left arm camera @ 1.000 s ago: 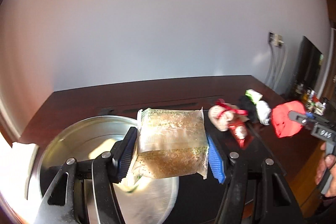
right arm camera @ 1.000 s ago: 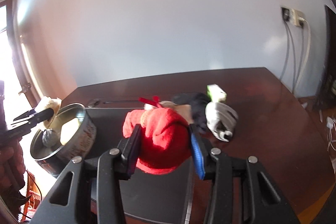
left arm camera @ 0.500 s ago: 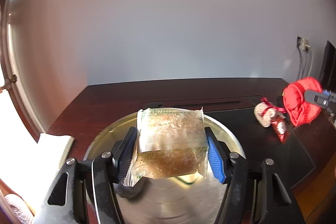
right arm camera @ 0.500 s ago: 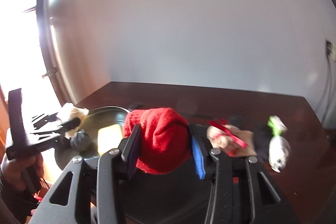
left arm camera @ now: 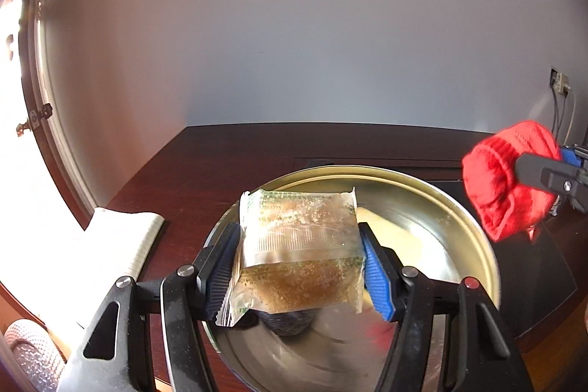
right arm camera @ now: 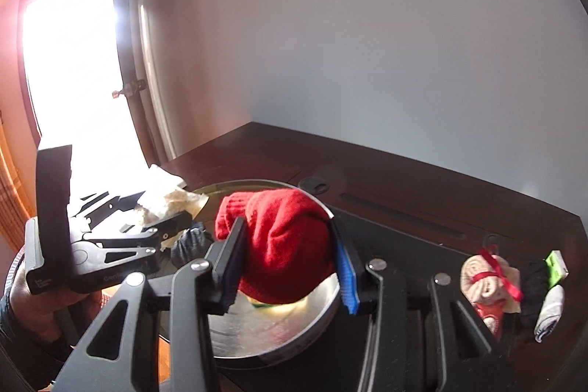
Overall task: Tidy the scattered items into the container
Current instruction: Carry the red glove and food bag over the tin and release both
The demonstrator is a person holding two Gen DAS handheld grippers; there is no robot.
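My left gripper [left arm camera: 299, 267] is shut on a clear packet of brown and green seasoning [left arm camera: 297, 252] and holds it above the round metal tin [left arm camera: 474, 226]. A dark rolled item [left arm camera: 290, 320] lies in the tin under the packet. My right gripper [right arm camera: 290, 263] is shut on a red knitted roll [right arm camera: 286, 241] and holds it over the tin's right rim [right arm camera: 316, 315]. The left gripper with its packet [right arm camera: 169, 204] also shows in the right wrist view, and the red roll [left arm camera: 507, 182] shows at the right of the left wrist view.
A beige roll tied with red ribbon [right arm camera: 488, 281], a black item [right arm camera: 534, 285] with a green tag [right arm camera: 556, 267] and a white sock [right arm camera: 551, 313] lie on the black mat [right arm camera: 404, 230] to the right. A white notepad [left arm camera: 125, 245] lies left of the tin. The dark wooden table meets the wall behind.
Both grippers have swung left toward the tin. The packet now hangs over the tin's middle, and the red roll has come from the mat to over the tin's rim.
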